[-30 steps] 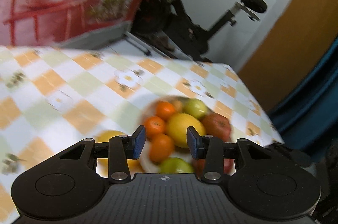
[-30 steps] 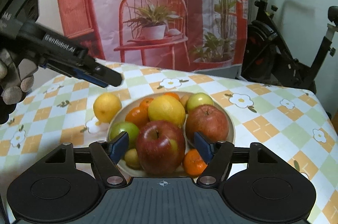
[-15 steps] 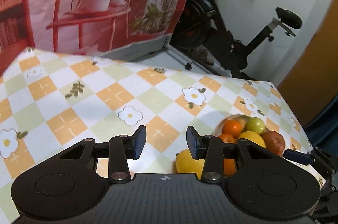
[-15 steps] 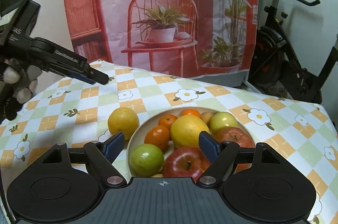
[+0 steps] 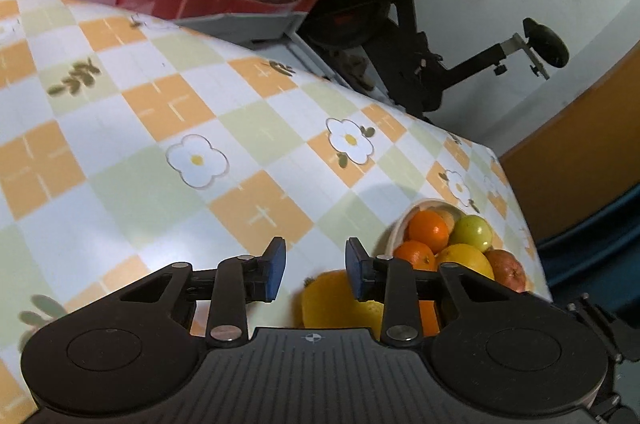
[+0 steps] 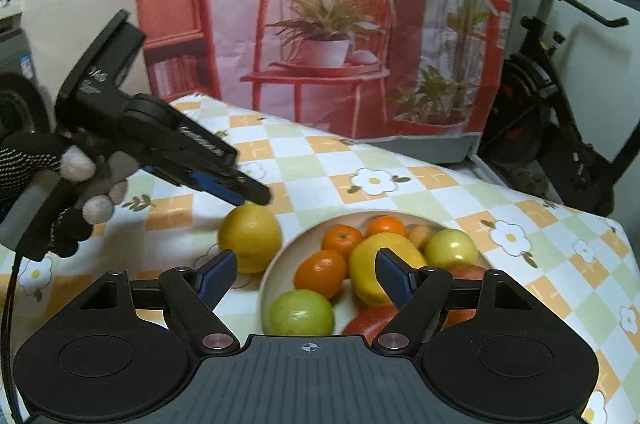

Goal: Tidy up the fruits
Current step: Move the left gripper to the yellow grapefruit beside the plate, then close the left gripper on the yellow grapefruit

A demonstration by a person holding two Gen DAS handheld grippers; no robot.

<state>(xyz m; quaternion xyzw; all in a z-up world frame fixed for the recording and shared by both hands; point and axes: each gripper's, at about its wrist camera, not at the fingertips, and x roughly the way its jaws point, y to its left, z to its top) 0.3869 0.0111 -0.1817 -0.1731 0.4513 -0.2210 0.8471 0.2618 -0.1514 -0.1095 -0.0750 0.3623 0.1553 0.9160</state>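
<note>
Left tongs are closing with nothing between the pads, directly above the yellow fruit on the surface. Right tongs stand wide, empty, above the fruit bowl.

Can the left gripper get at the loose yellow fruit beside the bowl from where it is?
Probably yes. The left gripper hangs just above the yellow fruit, which sits alone on the tablecloth outside the bowl. Nothing lies between, but its jaws are closing and look too narrow.

Yellow citrus beside fruit-filled bowl
</note>
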